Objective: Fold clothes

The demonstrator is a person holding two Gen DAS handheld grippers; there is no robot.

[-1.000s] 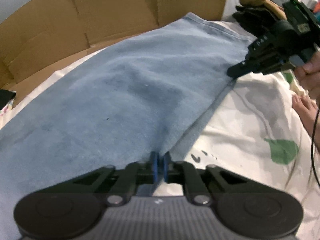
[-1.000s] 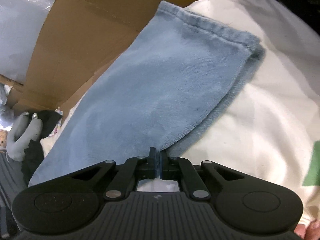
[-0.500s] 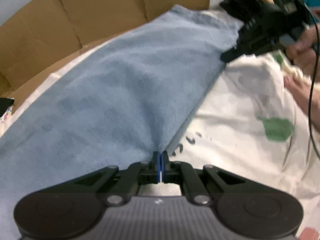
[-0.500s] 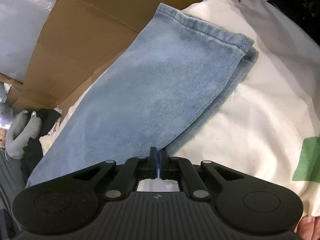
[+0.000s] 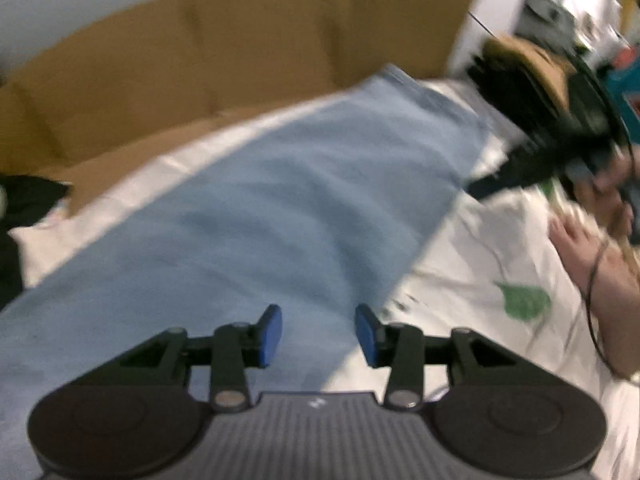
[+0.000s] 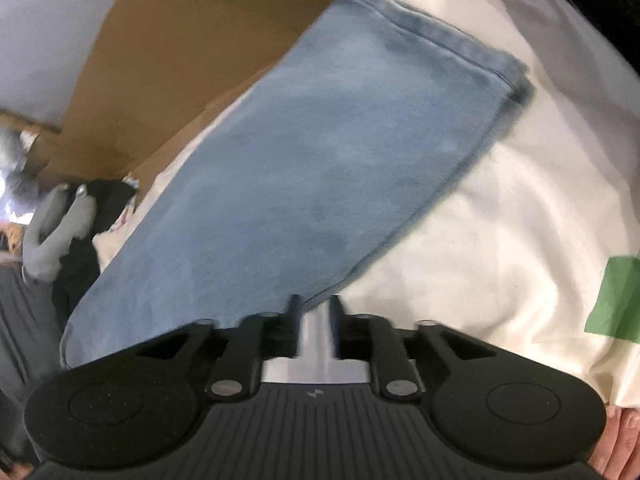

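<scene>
Both grippers have just let go of the jeans (image 5: 280, 208). A second ago each was pinched shut on the near edge of the denim; now the left gripper (image 5: 319, 334) stands with its blue pads (image 5: 270, 334) well apart and nothing between them, and it looks lifted clear of the cloth, the picture smeared by the move. The right gripper (image 6: 315, 312) has also just been opening, though less: its jaws are a narrow gap, with the corner of the jeans' edge lying right at the tips but not clamped as far as I can see. The jeans lie flat and long, doubled over so that one leg sits on the other, the hem (image 6: 432, 36) at the far end with a lower layer peeping out along the right edge. I'd judge that one fold is laid down and released, and the next thing wanted is a fresh grip, likely to bring one end over toward the other. The layers are not quite square at the hem, which may show in the finished fold. The jeans rest on a cream sheet (image 6: 500, 220) with green patches (image 5: 524, 300), soft and a bit rumpled. Behind it stands a flattened cardboard box (image 5: 200, 64) against a pale wall. Off the left side lie dark clothes and a grey glove (image 6: 52, 232); in the left view the person's hand (image 5: 592, 248) shows at the right with a cable across it, below the other gripper's dark bulk.
</scene>
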